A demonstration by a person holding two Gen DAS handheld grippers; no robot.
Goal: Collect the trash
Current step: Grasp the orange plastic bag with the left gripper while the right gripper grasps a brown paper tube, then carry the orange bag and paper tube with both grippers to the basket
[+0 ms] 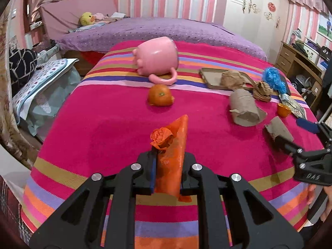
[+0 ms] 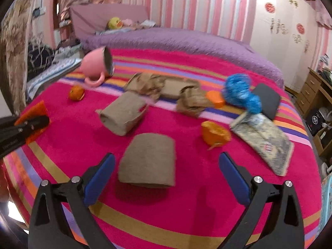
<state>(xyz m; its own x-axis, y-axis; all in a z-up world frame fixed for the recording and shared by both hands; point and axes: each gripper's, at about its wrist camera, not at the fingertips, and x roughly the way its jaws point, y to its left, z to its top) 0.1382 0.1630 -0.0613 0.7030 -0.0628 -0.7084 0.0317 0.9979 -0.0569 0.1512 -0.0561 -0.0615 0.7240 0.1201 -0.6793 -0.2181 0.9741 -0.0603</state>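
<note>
L gripper (image 1: 166, 166) clamped on orange plastic bag (image 1: 173, 155); R gripper (image 2: 166, 178) wide open, holding nothing.
R jaws straddle a flattened cardboard roll (image 2: 148, 161) lying near on the striped blanket (image 2: 186, 217). Bigger roll (image 2: 124, 114) farther left, orange peel (image 2: 214, 134) to the right, pink mug (image 2: 95, 66) tipped over far left.

Right wrist view's pretty smeary around the fuzzy blue yarn-like bundle (image 2: 240, 95) at 2 o'clock. The flat dark rectangular pad (image 2: 267, 100) sits half hidden behind it, and the lettering on the worn printed paper packet (image 2: 267, 143) is too tiny to read.
</note>
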